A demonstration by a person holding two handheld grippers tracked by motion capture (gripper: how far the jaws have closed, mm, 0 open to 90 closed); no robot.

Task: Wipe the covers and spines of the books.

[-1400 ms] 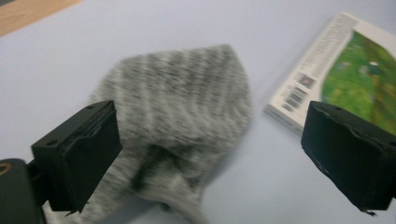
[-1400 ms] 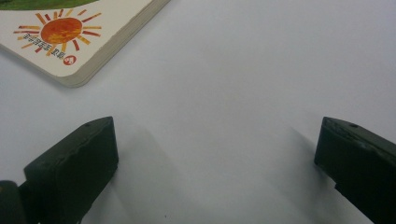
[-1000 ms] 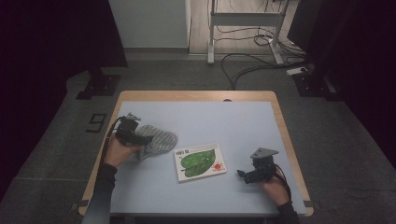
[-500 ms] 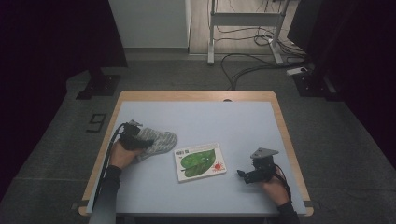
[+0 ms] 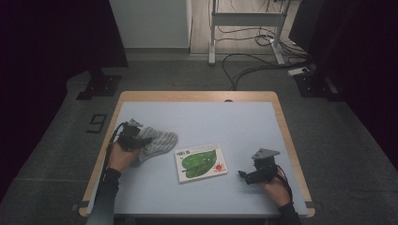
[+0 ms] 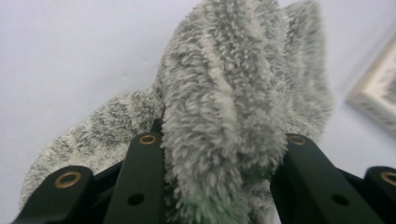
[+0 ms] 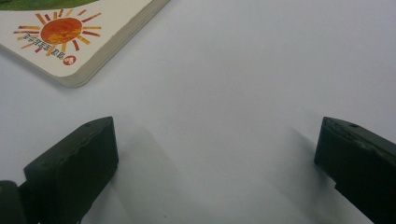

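A fluffy grey-and-white striped sock [image 5: 157, 143] lies at the table's left side. My left gripper [image 5: 136, 139] has just been closing, and its two black jaws now press a bunched fold of the sock [image 6: 224, 140] between them. A board book [image 5: 201, 162] with a green leaf and a red sun on its cover lies flat in the middle of the table. My right gripper [image 5: 245, 177] rests near the front right, jaws wide apart over bare table, with the book's sun corner [image 7: 70, 32] ahead to its left.
The light blue table top [image 5: 211, 122] has a wooden rim [image 5: 197, 96]. Dark floor surrounds it, with cables [image 5: 253, 56] and a metal stand [image 5: 244, 28] beyond the far edge. A black stand base [image 5: 98, 86] sits off the far left corner.
My left gripper has shifted right onto the sock and its jaws have come together on the sock's near end. The right gripper and the book have stayed put.
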